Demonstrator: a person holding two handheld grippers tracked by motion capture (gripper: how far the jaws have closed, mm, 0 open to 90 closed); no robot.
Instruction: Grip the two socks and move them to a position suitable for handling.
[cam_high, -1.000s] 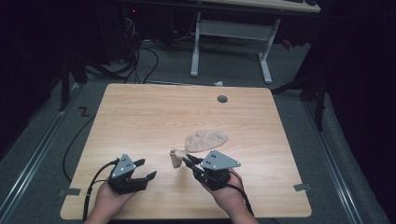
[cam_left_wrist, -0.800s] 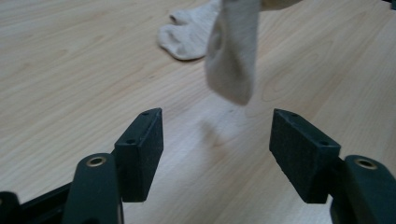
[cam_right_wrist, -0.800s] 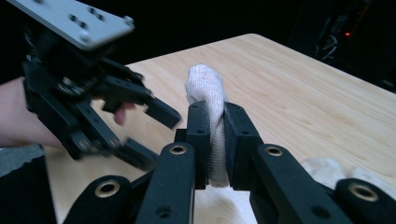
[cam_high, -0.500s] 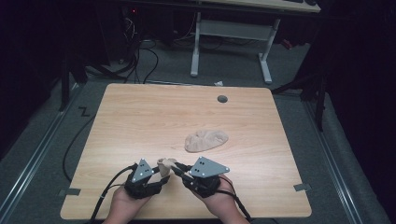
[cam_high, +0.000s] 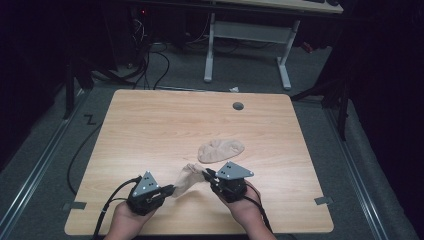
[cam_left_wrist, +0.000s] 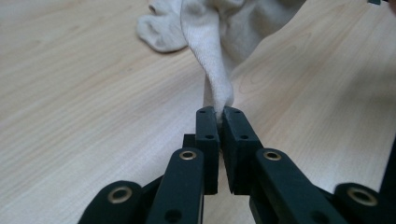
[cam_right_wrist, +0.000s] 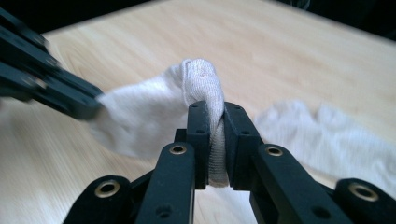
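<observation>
The beige sock (cam_high: 187, 179) hangs stretched between the two grippers, just above the near part of the table (cam_high: 150, 125), right in front of the person. The left gripper (cam_high: 169, 190) has just been closing its jaws, and now they pinch one end of the sock; in the left gripper view the fabric (cam_left_wrist: 210, 51) rises from the tight pinch in a narrow twisted fold and widens toward the far side. The right gripper (cam_high: 209, 174) has the other end: in the right gripper view the jaws are clamped on a rolled bunch of the sock (cam_right_wrist: 205, 88), which bulges above the pads and runs down between them. In that same view the left gripper (cam_right_wrist: 91, 105) comes in from the left edge, its tips on the cloth. The hands sit close together at the near edge, the left gripper a little lower in the high view than the right, both pointing inward at each other. A second sock (cam_high: 221, 150) lies flat on the table just beyond the right gripper, apart from the held one. Farther back, a round grommet (cam_high: 238, 106) sits in the tabletop near the far edge.
</observation>
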